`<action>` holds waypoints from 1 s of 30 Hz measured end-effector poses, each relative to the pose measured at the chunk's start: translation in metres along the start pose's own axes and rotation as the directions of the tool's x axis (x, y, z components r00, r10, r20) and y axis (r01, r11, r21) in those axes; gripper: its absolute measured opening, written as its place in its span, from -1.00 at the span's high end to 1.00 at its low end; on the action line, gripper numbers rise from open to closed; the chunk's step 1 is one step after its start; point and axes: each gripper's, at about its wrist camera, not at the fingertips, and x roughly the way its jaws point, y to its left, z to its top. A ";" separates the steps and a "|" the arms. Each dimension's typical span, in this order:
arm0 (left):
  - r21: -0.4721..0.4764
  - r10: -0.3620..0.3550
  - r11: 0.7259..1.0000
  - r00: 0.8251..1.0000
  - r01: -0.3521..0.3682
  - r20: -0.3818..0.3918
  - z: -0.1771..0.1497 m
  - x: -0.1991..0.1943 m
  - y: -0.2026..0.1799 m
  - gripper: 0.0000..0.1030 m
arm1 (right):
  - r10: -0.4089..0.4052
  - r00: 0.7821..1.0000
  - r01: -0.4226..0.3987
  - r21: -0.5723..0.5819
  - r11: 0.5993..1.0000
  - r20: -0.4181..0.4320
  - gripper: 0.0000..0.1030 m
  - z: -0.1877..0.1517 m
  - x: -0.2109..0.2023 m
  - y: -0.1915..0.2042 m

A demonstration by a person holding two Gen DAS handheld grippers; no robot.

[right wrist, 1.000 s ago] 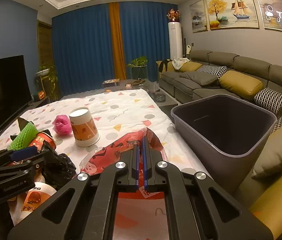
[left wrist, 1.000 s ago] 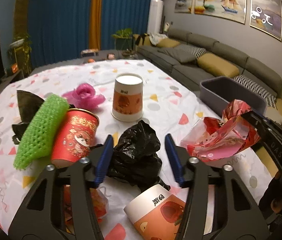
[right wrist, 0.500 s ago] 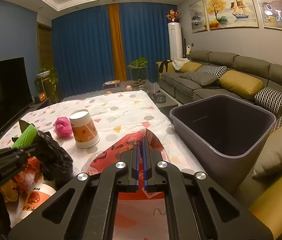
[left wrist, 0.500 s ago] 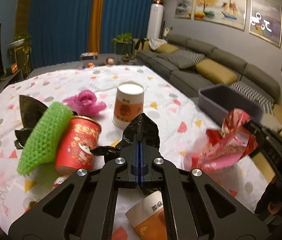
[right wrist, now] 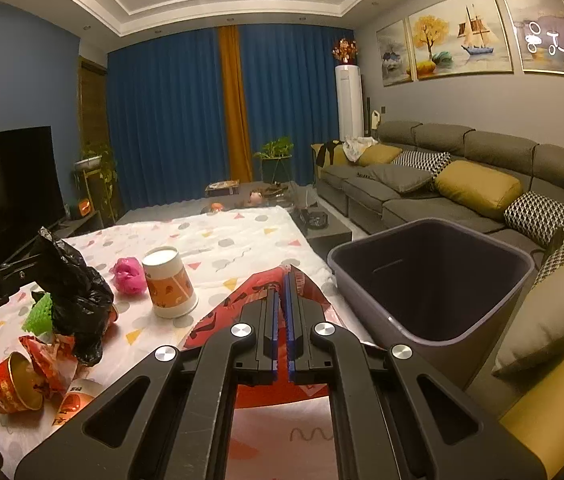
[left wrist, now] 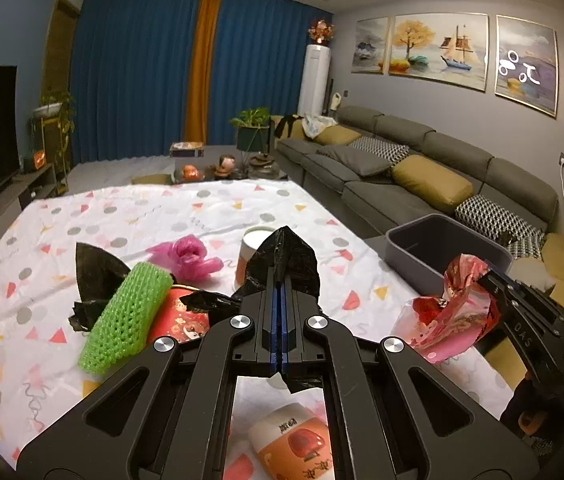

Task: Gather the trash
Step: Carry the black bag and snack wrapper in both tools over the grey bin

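The tabletop (right wrist: 242,240), under a white cloth with coloured shapes, is carrying the litter, and the grey bin (right wrist: 433,320) is standing open just beside its right edge. The right gripper (right wrist: 280,284) is pinching a red wrapper (right wrist: 234,312) between clenched fingers, near the bin's rim. The left gripper (left wrist: 280,280) is clamping a black plastic bag (left wrist: 293,256), lifted above a red cup (left wrist: 178,320) and a green foam net (left wrist: 126,320). An orange paper cup (right wrist: 170,284) is standing upside down mid-table beside a pink wad (right wrist: 128,274).
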 end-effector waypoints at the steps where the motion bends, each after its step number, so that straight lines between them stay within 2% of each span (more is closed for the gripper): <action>1: 0.008 0.005 1.000 1.000 -0.005 0.006 0.000 -0.002 -0.003 1.00 | 0.000 1.000 0.000 -0.001 1.000 0.005 0.92 0.001 -0.002 -0.001; 7: 0.022 -0.015 1.000 1.000 0.014 0.026 0.002 -0.011 -0.023 1.00 | -0.001 1.000 0.002 -0.004 1.000 0.029 0.92 0.006 -0.015 -0.010; 18: 0.047 -0.069 0.997 0.997 0.068 0.027 0.008 -0.005 -0.066 1.00 | -0.020 0.998 0.019 0.012 1.000 0.059 0.92 0.023 -0.025 -0.037; 27: 0.066 -0.171 0.984 0.985 0.168 0.032 0.025 0.017 -0.125 1.00 | -0.112 0.989 0.109 0.029 0.994 0.101 0.94 0.042 -0.022 -0.076; 30: 0.081 -0.185 0.980 0.982 0.181 0.039 0.030 0.028 -0.145 1.00 | -0.145 0.983 0.140 0.048 0.989 0.109 0.94 0.047 -0.021 -0.094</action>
